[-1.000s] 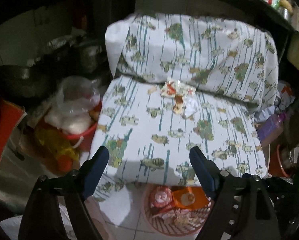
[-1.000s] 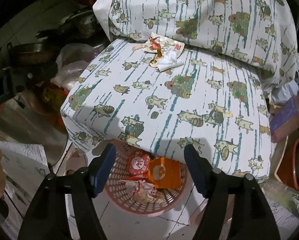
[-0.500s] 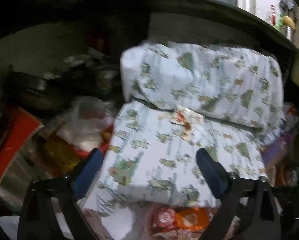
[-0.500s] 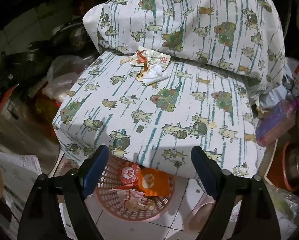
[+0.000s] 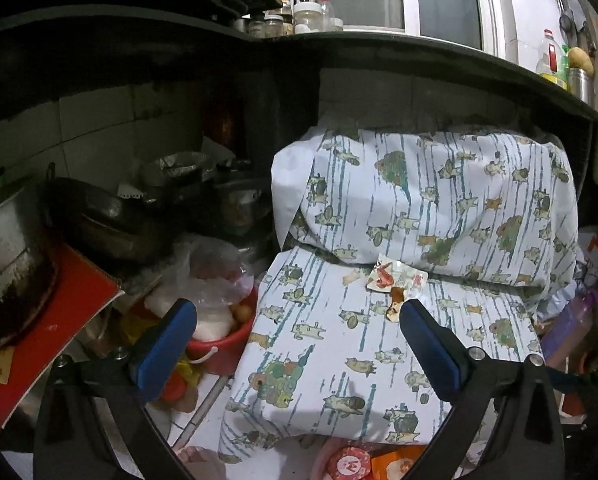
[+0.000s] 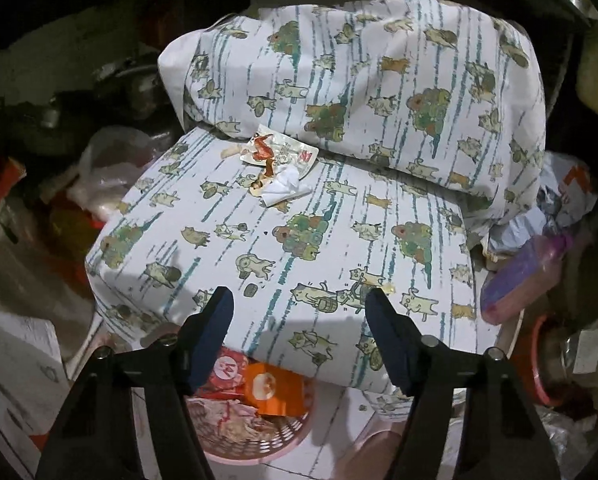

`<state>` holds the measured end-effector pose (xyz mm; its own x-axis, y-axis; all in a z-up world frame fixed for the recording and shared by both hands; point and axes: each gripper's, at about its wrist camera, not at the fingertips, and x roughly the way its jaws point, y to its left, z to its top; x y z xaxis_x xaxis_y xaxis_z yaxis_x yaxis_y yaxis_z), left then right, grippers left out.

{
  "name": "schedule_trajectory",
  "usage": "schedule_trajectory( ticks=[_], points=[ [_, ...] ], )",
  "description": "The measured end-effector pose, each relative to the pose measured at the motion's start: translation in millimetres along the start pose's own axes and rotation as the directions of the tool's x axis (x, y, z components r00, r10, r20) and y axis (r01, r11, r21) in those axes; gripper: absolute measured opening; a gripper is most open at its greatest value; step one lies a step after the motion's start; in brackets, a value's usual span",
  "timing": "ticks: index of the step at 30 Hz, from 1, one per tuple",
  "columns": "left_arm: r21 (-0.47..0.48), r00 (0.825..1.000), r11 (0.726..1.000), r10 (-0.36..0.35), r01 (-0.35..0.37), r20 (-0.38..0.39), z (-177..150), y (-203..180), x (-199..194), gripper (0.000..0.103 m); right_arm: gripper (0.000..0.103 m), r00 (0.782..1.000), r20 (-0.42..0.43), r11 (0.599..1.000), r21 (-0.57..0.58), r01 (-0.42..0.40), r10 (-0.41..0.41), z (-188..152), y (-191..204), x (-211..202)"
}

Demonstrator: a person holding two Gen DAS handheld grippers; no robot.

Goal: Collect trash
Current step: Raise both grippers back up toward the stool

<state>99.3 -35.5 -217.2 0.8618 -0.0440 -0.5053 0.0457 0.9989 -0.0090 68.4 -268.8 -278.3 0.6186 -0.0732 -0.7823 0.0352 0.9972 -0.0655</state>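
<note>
A torn snack wrapper (image 5: 397, 277) (image 6: 279, 150) with a crumpled white tissue (image 6: 285, 188) and small scraps lies at the back of a cloth-covered seat (image 5: 339, 344) (image 6: 259, 240), against the cushion. Below the seat's front edge stands a pink basket (image 6: 259, 436) (image 5: 331, 458) holding a red lid, an orange packet and wrappers. My left gripper (image 5: 299, 332) stands wide open over the seat's front, nothing between its fingers. My right gripper (image 6: 299, 324) hovers above the seat's front edge and the basket; its jaws are closing with nothing between them.
Dark pots and pans (image 5: 111, 216) crowd the left under a counter. A red bowl (image 5: 219, 344) with a plastic bag and eggs sits left of the seat. A purple bag (image 6: 519, 276) and clutter lie to the right. Jars line the counter (image 5: 307, 16).
Both grippers have risen and tilted up, so the seat and trash sit lower in view and the counter shows. The left jaws opened wider. The right jaws widened, then narrowed.
</note>
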Motion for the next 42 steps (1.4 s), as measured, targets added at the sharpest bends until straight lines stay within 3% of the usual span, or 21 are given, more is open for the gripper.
schedule_trajectory(
  ticks=[6,13,16,20,27,29,33,42],
  points=[
    [0.019,0.996,1.000,0.009,-0.011,0.090,4,7,-12,0.102,0.073,0.992,0.068,0.994,0.047,0.100,-0.103,7,-7,-9],
    [0.021,0.996,0.999,0.044,-0.045,0.075,9,16,-14,0.102,0.088,0.977,0.179,0.993,0.033,0.114,-0.118,13,-1,-30],
    [0.025,0.997,1.000,-0.001,-0.001,0.078,9,17,-17,0.102,0.089,0.975,0.204,0.996,0.037,0.082,-0.088,16,0,-36],
    [0.052,0.991,0.998,0.020,-0.027,0.129,11,12,-26,0.102,0.089,0.946,0.259,0.980,0.063,0.186,-0.196,17,0,-44],
    [0.016,0.955,1.000,0.020,-0.026,0.295,26,16,-62,0.103,0.089,0.942,0.312,0.992,0.066,0.105,-0.121,39,-14,-56],
    [0.010,0.950,1.000,0.001,-0.004,0.311,32,18,-65,0.103,0.090,0.942,0.316,0.994,0.062,0.093,-0.108,45,-18,-55],
    [0.030,0.957,0.999,-0.021,0.013,0.289,47,16,-62,0.103,0.100,0.932,0.348,0.995,0.059,0.086,-0.101,57,-25,-53],
    [0.007,0.919,1.000,0.009,-0.013,0.393,95,14,-60,0.103,0.102,0.907,0.396,0.988,0.100,0.113,-0.144,87,-46,-44]
  ],
)
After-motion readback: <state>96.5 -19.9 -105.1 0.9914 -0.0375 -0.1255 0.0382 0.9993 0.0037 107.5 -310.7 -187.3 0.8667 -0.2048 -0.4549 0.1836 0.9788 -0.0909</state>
